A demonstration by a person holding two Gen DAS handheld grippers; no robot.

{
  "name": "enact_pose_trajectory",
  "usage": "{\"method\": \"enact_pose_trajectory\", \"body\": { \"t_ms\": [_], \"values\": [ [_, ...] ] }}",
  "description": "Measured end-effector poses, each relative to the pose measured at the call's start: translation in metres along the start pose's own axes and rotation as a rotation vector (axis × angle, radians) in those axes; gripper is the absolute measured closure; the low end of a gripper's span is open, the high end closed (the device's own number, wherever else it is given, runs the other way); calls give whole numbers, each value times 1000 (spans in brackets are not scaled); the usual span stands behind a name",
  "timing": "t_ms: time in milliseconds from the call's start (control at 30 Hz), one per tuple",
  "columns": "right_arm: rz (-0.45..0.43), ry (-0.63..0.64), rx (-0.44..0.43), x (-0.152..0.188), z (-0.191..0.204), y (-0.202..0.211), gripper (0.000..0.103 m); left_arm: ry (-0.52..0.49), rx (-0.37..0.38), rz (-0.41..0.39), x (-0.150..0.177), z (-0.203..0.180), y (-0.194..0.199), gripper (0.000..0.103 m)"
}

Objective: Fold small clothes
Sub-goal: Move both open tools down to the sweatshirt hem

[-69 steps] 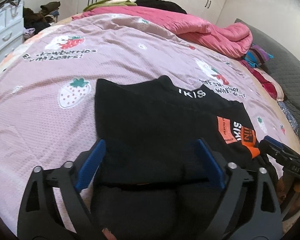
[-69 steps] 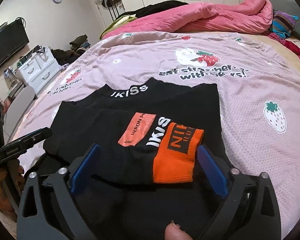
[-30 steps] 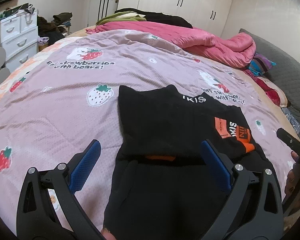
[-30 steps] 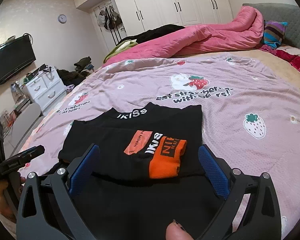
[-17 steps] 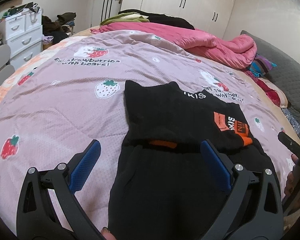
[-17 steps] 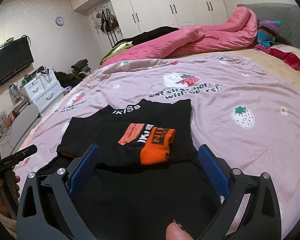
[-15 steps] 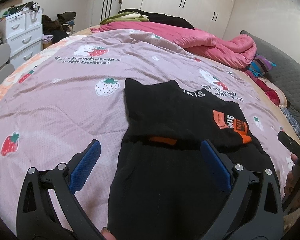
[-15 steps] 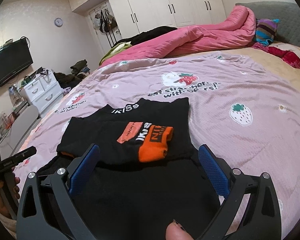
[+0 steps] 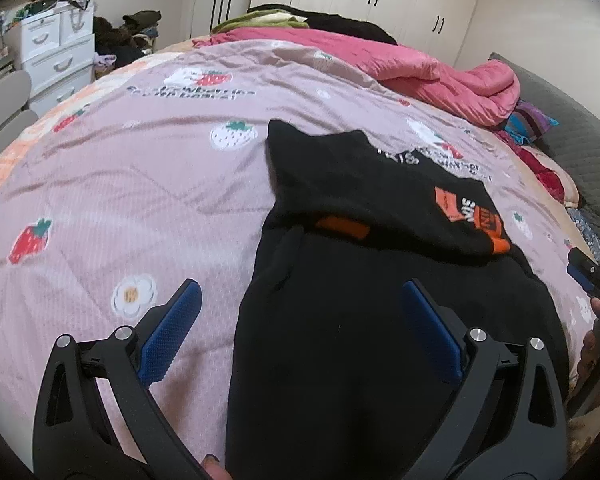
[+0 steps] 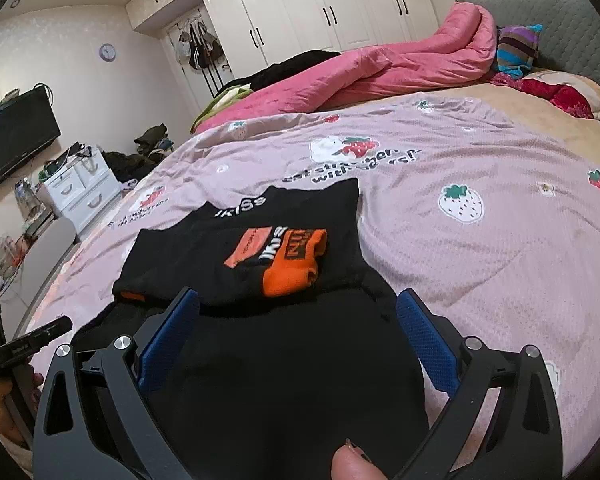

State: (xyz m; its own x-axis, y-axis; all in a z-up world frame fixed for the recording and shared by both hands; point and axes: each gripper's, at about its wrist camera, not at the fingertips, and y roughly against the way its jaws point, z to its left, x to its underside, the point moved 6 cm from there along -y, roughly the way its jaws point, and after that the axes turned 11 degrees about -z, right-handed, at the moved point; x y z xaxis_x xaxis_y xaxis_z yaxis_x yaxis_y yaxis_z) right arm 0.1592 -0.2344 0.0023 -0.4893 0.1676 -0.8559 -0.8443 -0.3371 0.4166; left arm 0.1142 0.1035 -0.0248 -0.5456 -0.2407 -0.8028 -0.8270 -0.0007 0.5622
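black garment [image 9: 380,320] half-folded, near hem cut off, both grippers' fingers [image 9: 168,332] [image 10: 424,336] spread, empty

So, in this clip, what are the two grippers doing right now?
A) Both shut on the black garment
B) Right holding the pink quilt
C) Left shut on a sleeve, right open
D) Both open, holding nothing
D: the left gripper and right gripper both have their jaws spread wide, with the black garment lying ungripped on the bedspread.
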Motion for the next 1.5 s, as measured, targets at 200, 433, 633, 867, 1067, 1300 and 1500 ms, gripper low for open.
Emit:
{"method": "enact_pose_trajectory", "body": {
  "t_ms": [200, 433, 633, 867, 1067, 1300, 1500],
  "values": [
    [14, 2, 10, 11, -4, 6, 5, -3, -12, 29, 14, 4, 1, 9],
    [39, -20, 14, 24, -10, 16, 5, 12, -20, 57, 29, 13, 9, 9],
    [59, -36, 18, 32, -15, 22, 5, 34, -30, 77, 40, 24, 18, 9],
    [103, -34, 16, 46, -15, 32, 5, 43, 10, 114, 56, 28, 30, 9],
    [130, -28, 17, 59, -15, 46, 5, 59, 62, 139, 75, 26, 46, 32],
    [153, -32, 21, 70, -18, 59, 5, 77, 103, 194, 98, 23, 55, 43],
    [199, -26, 20, 82, -21, 70, 5, 80, 137, 229, 111, 17, 59, 49]
  ]
}}
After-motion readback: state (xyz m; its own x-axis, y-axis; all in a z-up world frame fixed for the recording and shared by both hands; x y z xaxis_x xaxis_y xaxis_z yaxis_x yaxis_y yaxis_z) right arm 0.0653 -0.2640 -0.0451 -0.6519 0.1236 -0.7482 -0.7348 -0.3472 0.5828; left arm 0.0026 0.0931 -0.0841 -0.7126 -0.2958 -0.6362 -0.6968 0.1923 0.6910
